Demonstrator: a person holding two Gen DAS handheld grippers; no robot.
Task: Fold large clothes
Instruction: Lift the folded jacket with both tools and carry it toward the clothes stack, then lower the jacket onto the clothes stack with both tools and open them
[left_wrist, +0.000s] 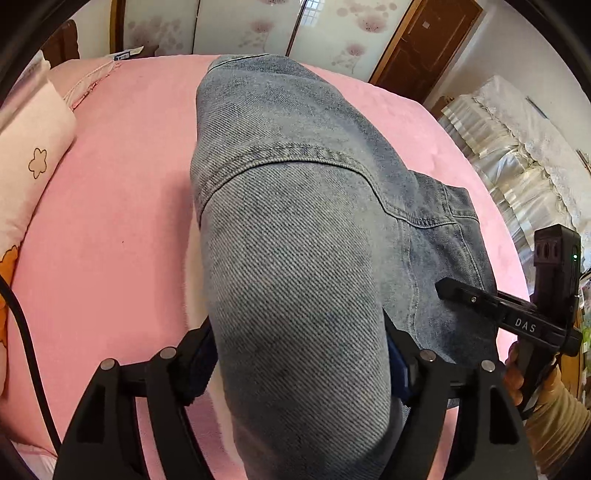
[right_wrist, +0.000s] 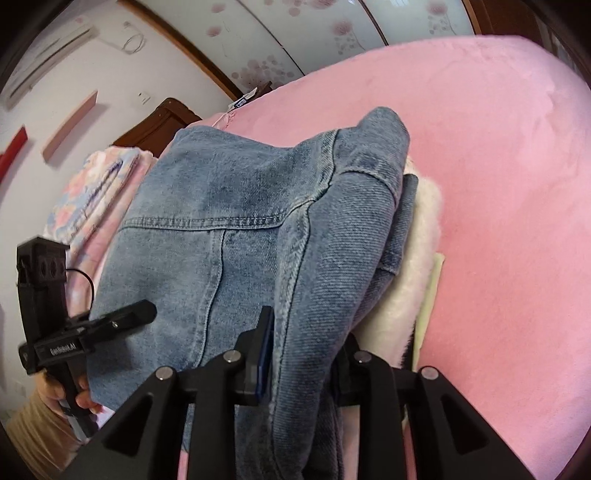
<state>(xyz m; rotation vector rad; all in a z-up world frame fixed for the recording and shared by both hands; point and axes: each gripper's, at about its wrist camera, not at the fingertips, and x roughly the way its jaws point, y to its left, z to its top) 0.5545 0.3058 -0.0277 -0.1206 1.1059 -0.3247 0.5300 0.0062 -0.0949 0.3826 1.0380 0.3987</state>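
Here's the denim jacket (left_wrist: 295, 229), laid on the pink bed sheet (left_wrist: 122, 221) and bunched into a long bundle that runs away toward the far edge of that sheet. The left gripper (left_wrist: 299, 354) straddles the near end of the jacket with its jaws standing wide; the thick roll of denim fills the gap, but whether the pads press it I cannot tell. The right gripper (right_wrist: 303, 354) sits on the other near corner, jaws much narrower, a folded edge of denim running up between them, and again the contact itself is hidden under the cloth. A white fleecy lining (right_wrist: 417, 236) peeks out from under the jacket on the side toward the open sheet. Beside the jacket, toward the headboard, lies a folded floral quilt (right_wrist: 99, 181).

How far along? By my reckoning the jacket is already doubled over, sleeves and panels stacked into a narrower shape, so the first folds look done. What's left, I'd judge, is setting this near end down, squaring the bundle, tucking that lining in and perhaps one more fold across
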